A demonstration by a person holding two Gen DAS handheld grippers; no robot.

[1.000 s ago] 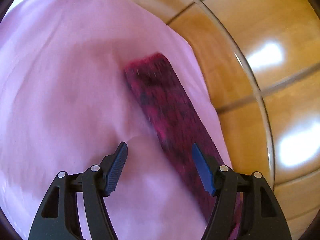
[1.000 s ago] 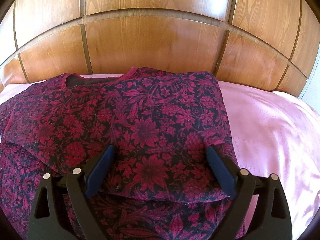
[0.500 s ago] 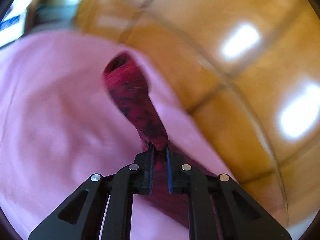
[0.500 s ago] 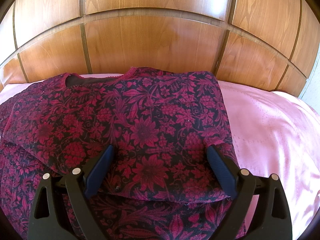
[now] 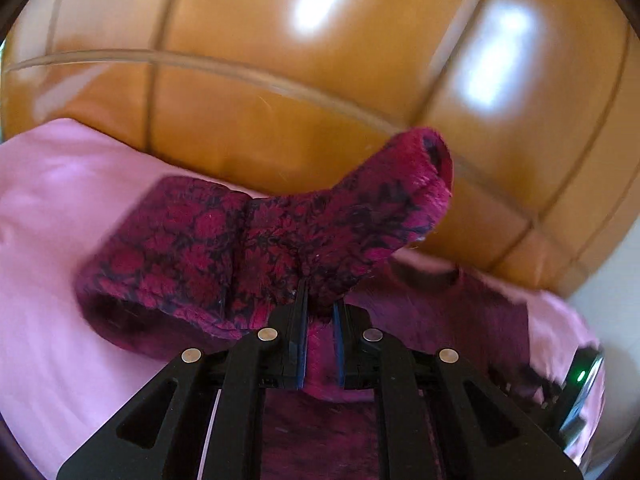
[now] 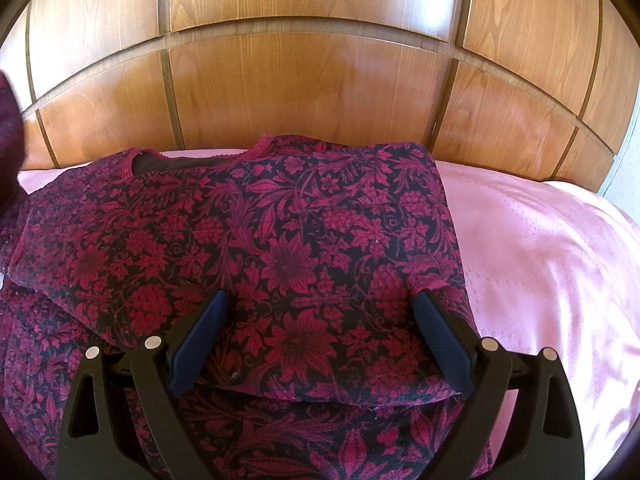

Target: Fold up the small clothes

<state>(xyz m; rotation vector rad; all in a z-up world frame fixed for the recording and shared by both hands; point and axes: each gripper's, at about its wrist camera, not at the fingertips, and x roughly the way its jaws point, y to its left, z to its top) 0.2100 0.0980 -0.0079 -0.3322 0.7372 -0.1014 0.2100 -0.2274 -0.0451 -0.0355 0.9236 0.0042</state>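
Crimson sleeve lifted for the fold

Crimson-and-black floral top point(image 6: 256, 264) lies flat on the pink bedspread point(image 6: 552, 264), neckline towards the wooden headboard point(image 6: 304, 80). Left gripper point(image 5: 319, 312) is clamped on the sleeve point(image 5: 332, 224), holding it clear of the bed, judged so it can be carried across the body. Sleeve runs lengthwise up and to the right, its open cuff pointing at the headboard. Right gripper point(image 6: 320, 344) hovers over the folded right side, jaws spread wide, holding nothing; contact with the cloth cannot be told.
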